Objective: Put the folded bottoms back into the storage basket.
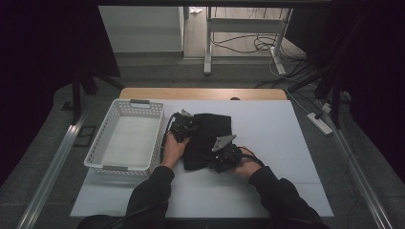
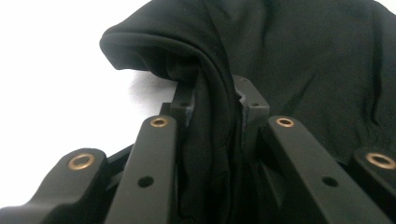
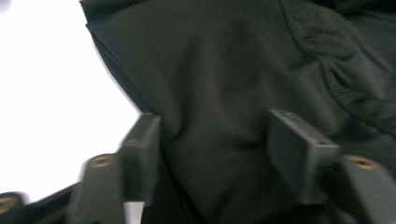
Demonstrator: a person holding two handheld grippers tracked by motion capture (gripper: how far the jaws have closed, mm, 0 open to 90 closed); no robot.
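Centrally, a fold of the black folded cloth garment [image 1: 207,138] is clamped by the left gripper [image 1: 187,125]; the right gripper [image 1: 217,160] is spread wide around its edge.

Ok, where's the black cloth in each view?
High view: black cloth at table centre, right of the basket.
Left gripper view: cloth bunched between the jaws, spreading upper right.
Right gripper view: cloth between the open jaws.
Shared landmark: white table beside it.

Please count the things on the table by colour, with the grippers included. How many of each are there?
Black: 3, the folded black cloth, the left hand-held gripper and the right hand-held gripper.
White: 1, the basket.
Total: 4.
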